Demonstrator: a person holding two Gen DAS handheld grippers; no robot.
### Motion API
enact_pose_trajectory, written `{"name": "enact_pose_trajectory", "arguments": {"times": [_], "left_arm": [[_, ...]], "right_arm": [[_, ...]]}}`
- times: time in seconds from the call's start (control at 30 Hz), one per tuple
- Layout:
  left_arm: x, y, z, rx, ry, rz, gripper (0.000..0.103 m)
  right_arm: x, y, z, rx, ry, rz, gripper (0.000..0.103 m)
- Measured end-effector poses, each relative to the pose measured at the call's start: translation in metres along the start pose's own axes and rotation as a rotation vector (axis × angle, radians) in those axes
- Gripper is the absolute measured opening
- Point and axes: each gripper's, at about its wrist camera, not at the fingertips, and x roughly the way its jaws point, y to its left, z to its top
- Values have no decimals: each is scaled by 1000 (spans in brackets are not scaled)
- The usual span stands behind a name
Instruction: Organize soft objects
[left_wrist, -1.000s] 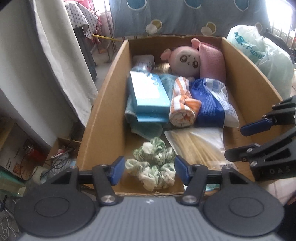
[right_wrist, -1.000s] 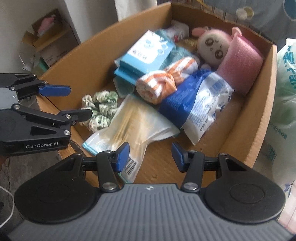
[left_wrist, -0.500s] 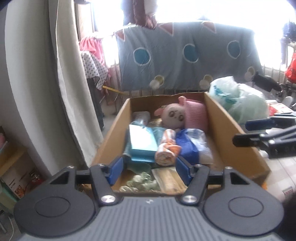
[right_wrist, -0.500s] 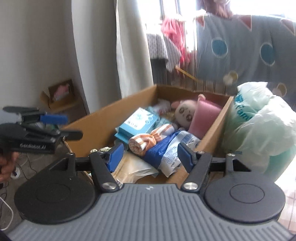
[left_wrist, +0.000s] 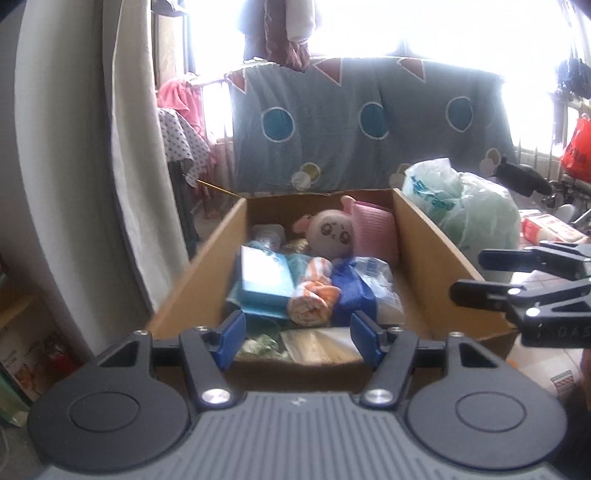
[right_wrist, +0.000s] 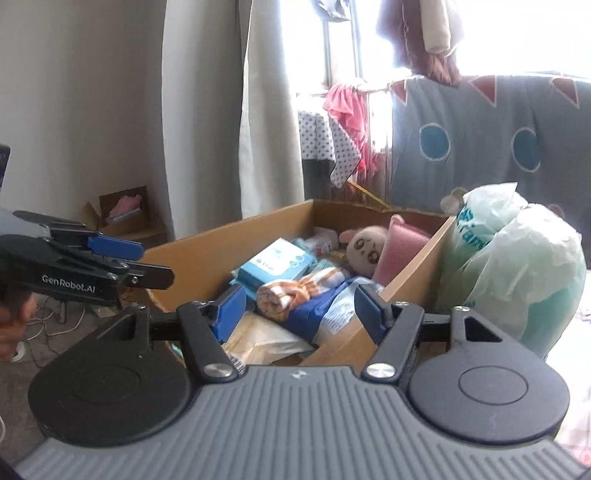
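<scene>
Surroundings: curtain (left_wrist: 125, 147) hangs pale on the left, and a grey-blue blanket (left_wrist: 369, 122) with round blue spots is draped behind the box, bright window light above it.
Right of box: green-white plastic bag (left_wrist: 465, 206), stuffed full, sits right against the box's right wall; in the right wrist view it bulks just past the right claw's outer finger.
Floor, far left: small open carton (right_wrist: 122, 218) with something pink in it, by the wall; white cables trail on the floor near it.
In the way: near wall of the cardboard box (left_wrist: 192, 280) stands between both claws and the contents, hiding the lowest items.
Box contents, back: round-faced plush doll (left_wrist: 328, 232) leans beside a pink cushion (left_wrist: 373, 229) at the far end.
Box contents, middle: light blue tissue pack (left_wrist: 264, 277) on the left, orange-and-white striped cloth roll (left_wrist: 312, 295) touching it, blue-and-white plastic packet (left_wrist: 360, 291) on the right.
Box contents, front: green-and-white scrunchie (left_wrist: 260, 345) and a clear bag of something tan (left_wrist: 321, 343), half hidden by the rim.
Left gripper (left_wrist: 297, 339): released, fingers spread, nothing between them, hanging short of the box's near edge.
Right gripper (right_wrist: 299, 314): released too, empty, jaws parted over the near right corner of the box; a hand (right_wrist: 14, 325) shows at the left edge gripping the other tool.
</scene>
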Motion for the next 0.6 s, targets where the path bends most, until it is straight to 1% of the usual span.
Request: {"name": "enact_pose_trajectory", "arguments": {"times": [0.1, 0.17, 0.23, 0.27, 0.33, 0.37, 0.43, 0.5, 0.6], "left_arm": [[5, -3, -8, -29, -34, -18, 64], [10, -5, -11, -55, -46, -40, 64], [16, -7, -15, -79, -39, -53, 64], [18, -10, -17, -72, -40, -45, 64], [17, -18, -20, -23, -60, -18, 63], [17, -19, -21, -15, -65, -16, 63], [17, -19, -22, -19, -61, -23, 63], [17, -18, -21, -27, -52, -36, 64], [15, -22, -23, -17, -54, -29, 64]], "right_arm": [[2, 9, -2, -48, 22, 9, 65], [-1, 15, -2, -74, -3, 17, 65], [-6, 16, -1, -55, -31, 60, 65], [-5, 17, -1, -54, -27, 62, 65], [-1, 20, -1, -68, -8, 32, 65], [1, 21, -1, -70, -1, 34, 65], [5, 21, -1, -72, 19, 43, 65], [10, 19, -2, -66, 46, 23, 65], [12, 17, -3, -68, 45, 21, 65]]}}
